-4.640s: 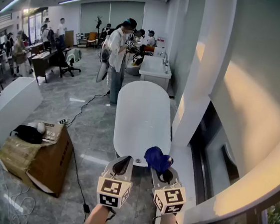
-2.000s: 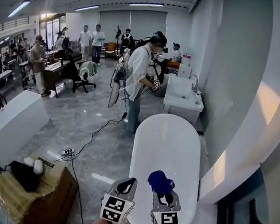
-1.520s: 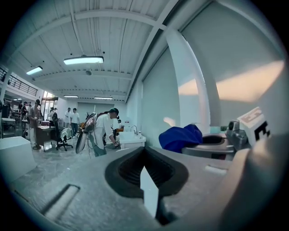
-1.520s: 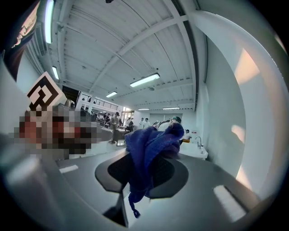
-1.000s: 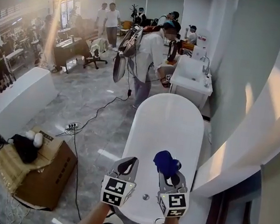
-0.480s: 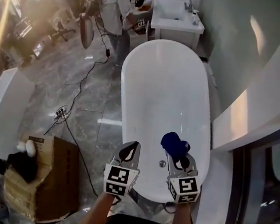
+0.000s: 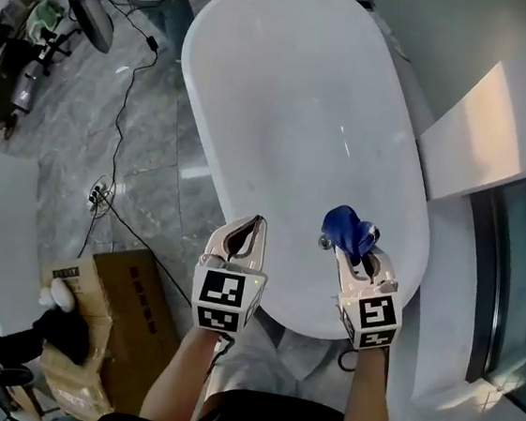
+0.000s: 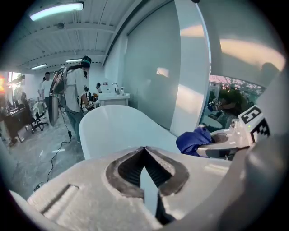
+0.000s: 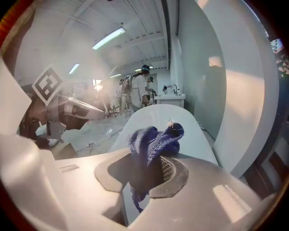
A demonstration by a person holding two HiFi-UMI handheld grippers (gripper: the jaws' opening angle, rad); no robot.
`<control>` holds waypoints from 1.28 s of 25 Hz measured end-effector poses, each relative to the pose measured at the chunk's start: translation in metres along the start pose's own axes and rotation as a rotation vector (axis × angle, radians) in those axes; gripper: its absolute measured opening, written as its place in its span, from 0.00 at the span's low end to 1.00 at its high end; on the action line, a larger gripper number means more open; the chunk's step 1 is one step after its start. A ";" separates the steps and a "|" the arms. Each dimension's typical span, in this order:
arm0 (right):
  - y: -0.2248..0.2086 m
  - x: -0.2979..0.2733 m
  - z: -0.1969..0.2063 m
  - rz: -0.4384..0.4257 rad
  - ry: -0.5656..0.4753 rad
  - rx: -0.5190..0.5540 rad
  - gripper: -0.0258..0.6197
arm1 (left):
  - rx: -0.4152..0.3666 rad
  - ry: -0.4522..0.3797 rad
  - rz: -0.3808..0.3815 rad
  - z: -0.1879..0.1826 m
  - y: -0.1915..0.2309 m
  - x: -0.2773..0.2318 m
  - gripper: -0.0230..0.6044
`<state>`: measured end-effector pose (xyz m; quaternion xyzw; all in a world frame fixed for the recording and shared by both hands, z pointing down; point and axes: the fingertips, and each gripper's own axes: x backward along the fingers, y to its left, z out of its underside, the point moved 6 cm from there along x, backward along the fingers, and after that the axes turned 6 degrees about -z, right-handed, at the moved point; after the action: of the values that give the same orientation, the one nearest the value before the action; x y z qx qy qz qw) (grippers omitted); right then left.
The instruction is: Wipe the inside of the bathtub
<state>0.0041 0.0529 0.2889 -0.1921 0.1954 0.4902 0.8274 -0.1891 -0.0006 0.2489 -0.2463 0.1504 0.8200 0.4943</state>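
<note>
The white bathtub [image 7: 294,105] stands on a grey stone-tile floor [image 7: 153,183], its right edge along a white wall ledge [image 7: 500,119]. Over the tub's near end the right gripper [image 7: 359,258] is clamped on a blue cloth [image 7: 346,226]. The left gripper [image 7: 254,226], above the near left rim, is closed with nothing in it. A cardboard box [image 7: 134,303] on the floor bears a white label, too small to read.

The bathtub [image 7: 295,95] is smooth, glossy white. My cloth [image 7: 348,230] is nappy blue terry. My left gripper [image 7: 254,225] and right gripper [image 7: 351,247] are matt, pale plastic, with dark ribbed pads [image 9: 168,168]. The floor [image 7: 142,191] is polished grey stone, and the box [image 7: 125,302] is dull brown cardboard.
</note>
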 end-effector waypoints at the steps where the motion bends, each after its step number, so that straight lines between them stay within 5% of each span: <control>1: 0.000 -0.006 0.010 0.009 0.015 -0.009 0.18 | -0.007 0.015 0.018 0.007 0.002 -0.011 0.04; 14: -0.013 -0.095 0.144 0.015 0.135 -0.118 0.18 | -0.123 0.216 0.160 0.095 0.014 -0.136 0.04; 22: -0.026 -0.159 0.212 -0.030 0.199 -0.146 0.18 | -0.191 0.265 0.226 0.131 0.009 -0.202 0.04; 32: -0.037 -0.229 0.289 -0.081 0.305 -0.210 0.18 | -0.173 0.381 0.297 0.185 0.010 -0.287 0.04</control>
<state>-0.0256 0.0151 0.6566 -0.3570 0.2583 0.4394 0.7828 -0.1335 -0.1261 0.5612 -0.4130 0.2047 0.8321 0.3085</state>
